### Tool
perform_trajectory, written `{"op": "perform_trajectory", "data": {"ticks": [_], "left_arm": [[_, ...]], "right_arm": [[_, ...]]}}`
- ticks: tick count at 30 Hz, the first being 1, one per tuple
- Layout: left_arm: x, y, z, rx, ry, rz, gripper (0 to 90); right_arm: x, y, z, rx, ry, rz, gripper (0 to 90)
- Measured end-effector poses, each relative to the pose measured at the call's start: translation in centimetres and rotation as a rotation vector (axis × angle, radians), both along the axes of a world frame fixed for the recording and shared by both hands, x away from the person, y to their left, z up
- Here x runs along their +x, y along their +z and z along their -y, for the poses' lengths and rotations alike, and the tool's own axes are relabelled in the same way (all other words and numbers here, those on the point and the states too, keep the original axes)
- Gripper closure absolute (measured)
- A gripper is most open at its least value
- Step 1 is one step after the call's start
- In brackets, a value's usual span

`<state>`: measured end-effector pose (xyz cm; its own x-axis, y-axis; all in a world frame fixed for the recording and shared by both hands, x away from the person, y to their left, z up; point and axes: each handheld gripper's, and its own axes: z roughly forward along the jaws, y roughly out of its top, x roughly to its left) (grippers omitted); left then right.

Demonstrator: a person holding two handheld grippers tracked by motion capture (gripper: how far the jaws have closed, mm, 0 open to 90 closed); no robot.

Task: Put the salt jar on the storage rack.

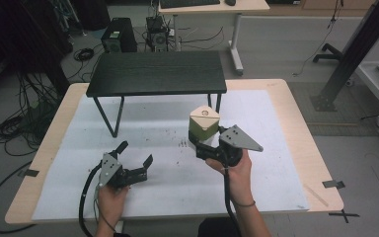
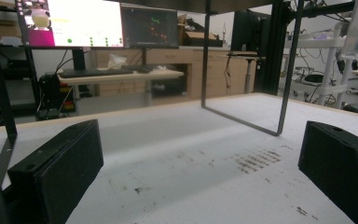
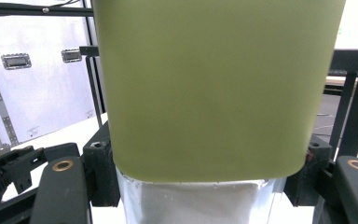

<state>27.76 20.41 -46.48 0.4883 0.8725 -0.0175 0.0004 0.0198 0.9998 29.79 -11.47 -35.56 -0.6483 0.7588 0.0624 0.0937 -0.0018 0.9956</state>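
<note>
High view: right gripper (image 1: 203, 144) is holding a green-topped carton (image 1: 204, 126) above the desk (image 1: 296, 123) mid-sheet, clear of the small black table (image 1: 156, 73).
Left gripper view: left gripper (image 2: 200, 172) is resting, jaws wide and empty.
Right gripper view: jaws are clamping the carton (image 3: 214, 88) low on both sides.

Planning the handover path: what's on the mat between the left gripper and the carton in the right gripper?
Nothing but bare white mat with small dark scuffs, per the high view, between the open left gripper and the green-topped carton clamped in the right gripper.
</note>
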Motion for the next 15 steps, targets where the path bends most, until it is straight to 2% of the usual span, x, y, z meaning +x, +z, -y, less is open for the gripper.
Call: {"op": "perform_trajectory", "data": {"ticks": [15], "left_arm": [[0.0, 0.0, 0.0, -0.002, 0.000, 0.000, 0.2]], "right_arm": [[2.2, 3.0, -1.2, 0.000, 0.017, -0.001, 30.5]]}}
